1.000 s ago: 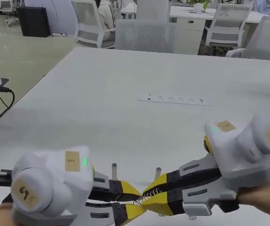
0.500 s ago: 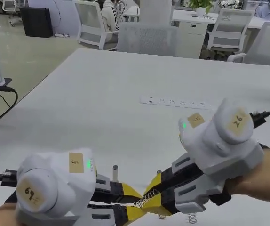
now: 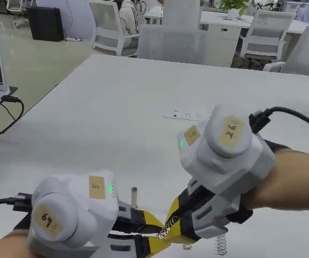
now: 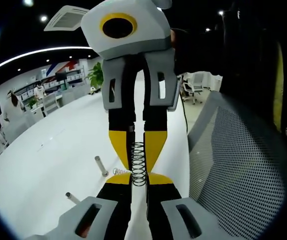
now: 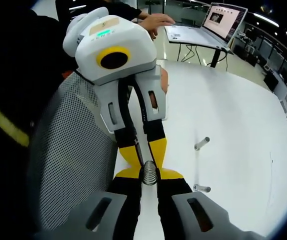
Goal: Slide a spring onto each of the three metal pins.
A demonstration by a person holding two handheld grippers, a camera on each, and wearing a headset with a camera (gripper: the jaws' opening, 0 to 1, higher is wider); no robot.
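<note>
While a small coiled steel spring is pinched at both ends by the closed yellow-tipped left gripper and right gripper, threading is judged pending; alignment over the grey upright metal pin at nine o'clock is called for.

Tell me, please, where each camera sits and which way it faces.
Head view: on the headset, looking forward and down over the table; left gripper, right gripper and a forearm show.
Left gripper view: on the left gripper, looking along its jaws at the right gripper.
Right gripper view: on the right gripper, along its jaws toward the left gripper.
Shared: both gripper views show the spring and two pins.
</note>
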